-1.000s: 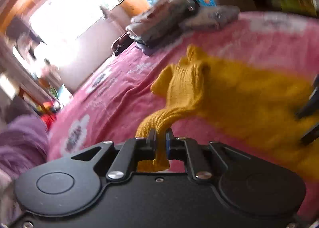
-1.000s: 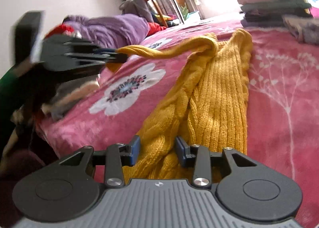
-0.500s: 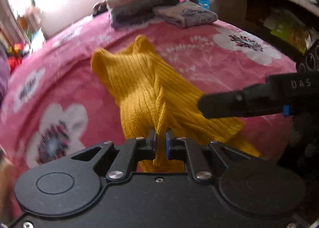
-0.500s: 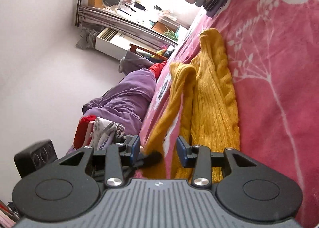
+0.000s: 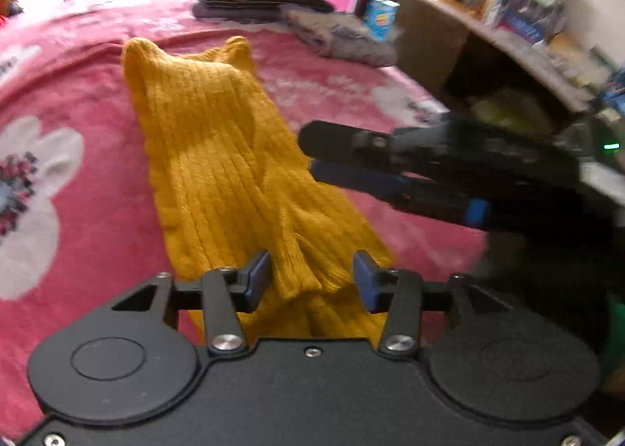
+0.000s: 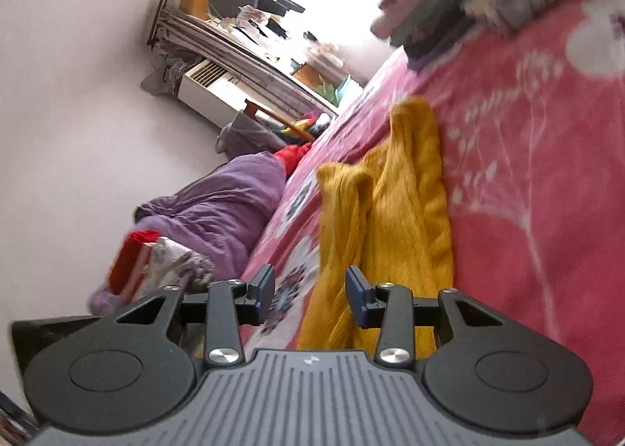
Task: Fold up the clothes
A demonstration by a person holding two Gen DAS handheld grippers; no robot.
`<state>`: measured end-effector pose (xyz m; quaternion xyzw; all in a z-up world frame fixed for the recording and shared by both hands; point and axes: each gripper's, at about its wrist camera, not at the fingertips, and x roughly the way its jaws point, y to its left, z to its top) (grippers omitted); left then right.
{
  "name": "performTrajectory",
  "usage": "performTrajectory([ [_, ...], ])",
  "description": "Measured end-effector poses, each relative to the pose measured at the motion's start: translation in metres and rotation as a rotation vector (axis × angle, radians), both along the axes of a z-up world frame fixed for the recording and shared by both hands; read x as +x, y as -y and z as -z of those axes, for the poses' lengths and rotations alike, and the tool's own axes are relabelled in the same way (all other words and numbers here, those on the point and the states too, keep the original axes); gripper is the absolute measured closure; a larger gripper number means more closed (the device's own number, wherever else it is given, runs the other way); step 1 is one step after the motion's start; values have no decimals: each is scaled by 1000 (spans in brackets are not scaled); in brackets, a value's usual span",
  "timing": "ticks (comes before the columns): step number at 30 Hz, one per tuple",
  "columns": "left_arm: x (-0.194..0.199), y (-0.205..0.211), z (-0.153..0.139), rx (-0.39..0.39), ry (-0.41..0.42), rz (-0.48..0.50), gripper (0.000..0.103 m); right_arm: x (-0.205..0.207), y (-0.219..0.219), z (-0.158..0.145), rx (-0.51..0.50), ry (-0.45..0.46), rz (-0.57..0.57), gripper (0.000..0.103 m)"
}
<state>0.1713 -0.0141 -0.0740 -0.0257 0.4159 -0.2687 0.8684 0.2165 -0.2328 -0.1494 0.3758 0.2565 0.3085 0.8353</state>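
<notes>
With the mustard-yellow ribbed knit sweater (image 5: 218,157) lengthwise-folded on the pink floral bed (image 5: 70,67), we log left hand-held gripper (image 5: 311,280) and right hand-held gripper (image 6: 308,291) both released; crosswise fold and stacking apparently outstanding.

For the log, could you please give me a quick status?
Left gripper open, right gripper open. Yellow sweater folded narrow on bed. Nothing in the way.

Left gripper (image 5: 311,276) now off sweater (image 5: 218,157)

Mustard-yellow ribbed knit sweater (image 5: 218,157): coarse, matt wool-like cloth. Pink floral bedspread (image 5: 78,67): soft fleecy fabric. Left gripper (image 5: 310,276): matt black plastic, shiny metal screws.
</notes>
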Motion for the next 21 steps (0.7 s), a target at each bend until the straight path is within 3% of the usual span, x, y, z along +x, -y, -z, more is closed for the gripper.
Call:
performTrajectory([
  [3, -3, -28, -20, -69, 70, 7, 60, -1, -2, -8, -74, 55, 26, 62],
  [9, 45, -73, -35, 10, 304, -169, 69, -13, -43, -31, -326, 272, -56, 62],
  [15, 123, -54, -17, 58, 451, -82, 69, -11, -100, -27, -587, 396, -209, 63],
  [18, 164, -50, 6, 51, 467, -54, 67, -2, -112, -19, -692, 366, -256, 64],
  [21, 205, -49, 41, 123, 387, -55, 68, 8, -109, -13, -717, 302, -292, 64],
])
